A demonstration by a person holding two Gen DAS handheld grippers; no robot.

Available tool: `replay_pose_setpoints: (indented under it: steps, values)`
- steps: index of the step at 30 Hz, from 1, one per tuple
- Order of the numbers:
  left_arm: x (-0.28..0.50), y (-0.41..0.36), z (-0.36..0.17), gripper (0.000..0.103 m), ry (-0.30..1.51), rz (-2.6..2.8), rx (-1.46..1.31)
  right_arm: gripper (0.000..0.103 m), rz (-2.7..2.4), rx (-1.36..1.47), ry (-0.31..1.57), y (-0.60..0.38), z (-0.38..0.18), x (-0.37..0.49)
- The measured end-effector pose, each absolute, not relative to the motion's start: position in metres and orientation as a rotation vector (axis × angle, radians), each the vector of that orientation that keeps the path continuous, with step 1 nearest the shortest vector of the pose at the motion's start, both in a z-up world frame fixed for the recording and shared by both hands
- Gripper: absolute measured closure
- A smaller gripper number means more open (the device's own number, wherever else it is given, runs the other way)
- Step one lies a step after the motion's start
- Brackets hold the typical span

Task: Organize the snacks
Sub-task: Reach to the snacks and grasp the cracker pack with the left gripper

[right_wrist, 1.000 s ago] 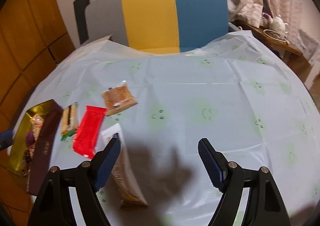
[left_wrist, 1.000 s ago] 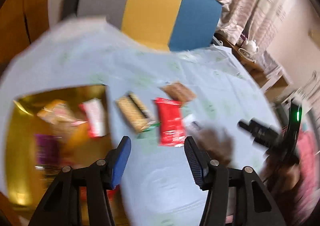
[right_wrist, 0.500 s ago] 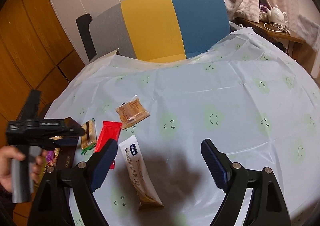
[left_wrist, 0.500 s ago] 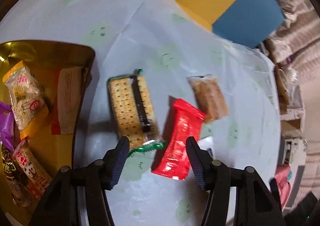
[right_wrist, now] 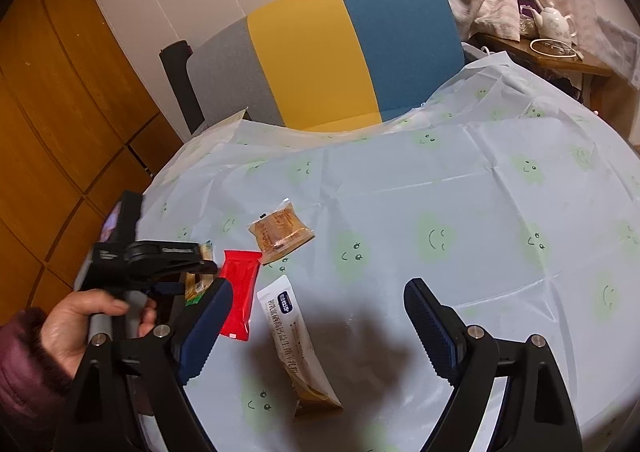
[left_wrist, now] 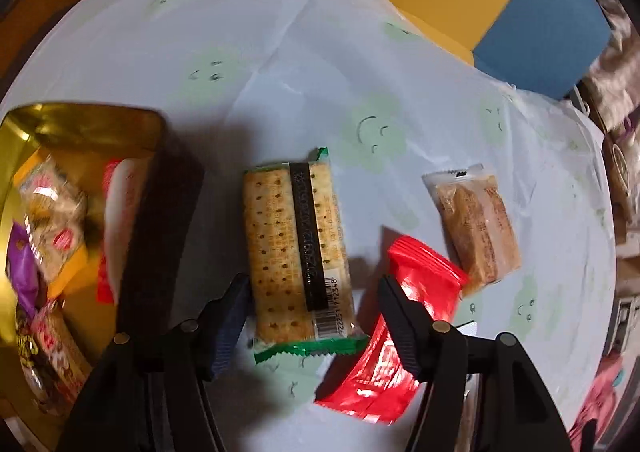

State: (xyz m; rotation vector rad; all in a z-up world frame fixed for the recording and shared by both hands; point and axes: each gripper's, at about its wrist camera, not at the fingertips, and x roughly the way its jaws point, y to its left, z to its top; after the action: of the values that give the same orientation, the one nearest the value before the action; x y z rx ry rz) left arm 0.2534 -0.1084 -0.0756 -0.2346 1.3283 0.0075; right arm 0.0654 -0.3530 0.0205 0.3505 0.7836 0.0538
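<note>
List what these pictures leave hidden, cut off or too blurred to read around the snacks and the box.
- Gold box, left wrist view: motion blur smears the packets inside; the frame edge cuts off its left side.
- Red packet, left wrist view: a finger of the left gripper covers part of it.
- Cracker packet, right wrist view: mostly hidden behind the left gripper.
- Long white packet, right wrist view: shadow darkens its near end.

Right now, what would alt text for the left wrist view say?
Open left gripper poised over a cracker packet on a pale tablecloth; a red packet lies under one of the jaws, with a gold box of snacks alongside.
</note>
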Motion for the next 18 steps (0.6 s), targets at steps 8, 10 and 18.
replay_pose_setpoints:
  steps: [8, 10, 18]
  values:
    - [0.224, -0.149, -0.080, 0.051, 1.252, -0.264, 0.014, 0.015, 0.053, 0.349, 0.781, -0.352, 0.021, 0.066]
    - [0.205, -0.160, -0.081, 0.051, 1.248, -0.343, 0.082, 0.015, 0.048, 0.343, 0.784, -0.351, 0.020, 0.066]
    - [0.181, -0.161, -0.079, 0.047, 1.252, -0.394, 0.121, 0.015, 0.018, 0.335, 0.817, -0.351, 0.013, 0.068]
